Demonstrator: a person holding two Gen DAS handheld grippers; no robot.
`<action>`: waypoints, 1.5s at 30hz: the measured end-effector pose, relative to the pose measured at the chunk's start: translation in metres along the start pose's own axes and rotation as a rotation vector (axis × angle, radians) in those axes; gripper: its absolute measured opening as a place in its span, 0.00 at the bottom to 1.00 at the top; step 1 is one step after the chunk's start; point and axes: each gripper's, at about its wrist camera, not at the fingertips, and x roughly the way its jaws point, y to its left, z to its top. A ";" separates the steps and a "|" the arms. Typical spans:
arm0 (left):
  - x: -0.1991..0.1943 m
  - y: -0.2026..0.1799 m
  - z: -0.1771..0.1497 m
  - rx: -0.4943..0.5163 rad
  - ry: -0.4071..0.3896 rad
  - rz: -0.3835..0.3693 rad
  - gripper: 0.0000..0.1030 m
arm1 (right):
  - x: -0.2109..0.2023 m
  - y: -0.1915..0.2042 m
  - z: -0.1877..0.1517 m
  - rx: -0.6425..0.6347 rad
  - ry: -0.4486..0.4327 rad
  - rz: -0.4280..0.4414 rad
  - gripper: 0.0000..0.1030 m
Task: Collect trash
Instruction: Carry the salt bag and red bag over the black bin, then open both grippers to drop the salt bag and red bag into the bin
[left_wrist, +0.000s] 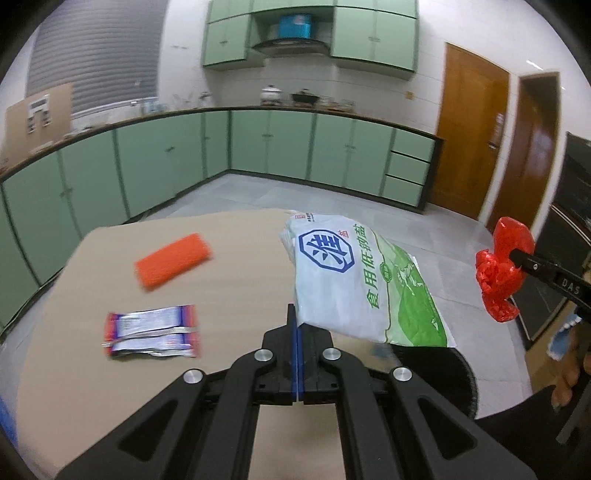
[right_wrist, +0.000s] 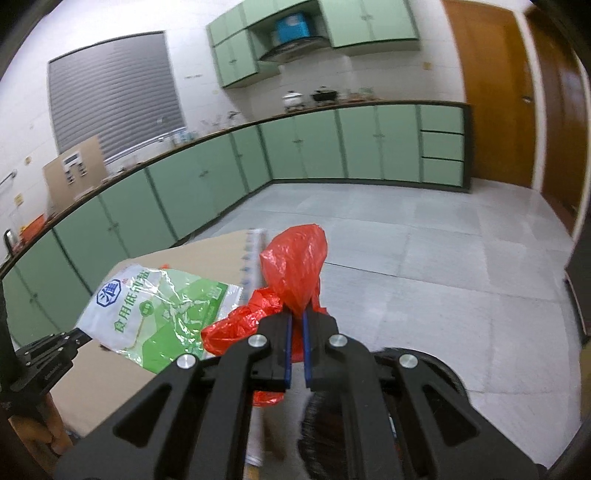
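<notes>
My left gripper (left_wrist: 297, 320) is shut on the edge of a white and green salt bag (left_wrist: 354, 280) and holds it up above the table's right side; the bag also shows in the right wrist view (right_wrist: 159, 306). My right gripper (right_wrist: 297, 320) is shut on a crumpled red plastic bag (right_wrist: 295, 269), held in the air to the right of the table; it also shows in the left wrist view (left_wrist: 498, 269). An orange sponge-like block (left_wrist: 173, 260) and a silver, red and blue wrapper (left_wrist: 151, 336) lie on the tan table (left_wrist: 240, 258).
A round black bin (left_wrist: 443, 373) stands below the table's right edge, under the salt bag, and its rim shows in the right wrist view (right_wrist: 424, 362). Green kitchen cabinets (left_wrist: 258, 144) line the far walls. Wooden doors (left_wrist: 469, 125) are at the right.
</notes>
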 end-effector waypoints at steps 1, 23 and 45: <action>0.005 -0.012 0.001 0.012 0.005 -0.015 0.00 | -0.002 -0.011 -0.003 0.010 0.001 -0.014 0.04; 0.116 -0.167 -0.057 0.251 0.220 -0.136 0.02 | 0.039 -0.144 -0.081 0.205 0.178 -0.166 0.12; 0.137 -0.187 -0.075 0.283 0.256 -0.180 0.09 | 0.051 -0.147 -0.087 0.221 0.230 -0.141 0.31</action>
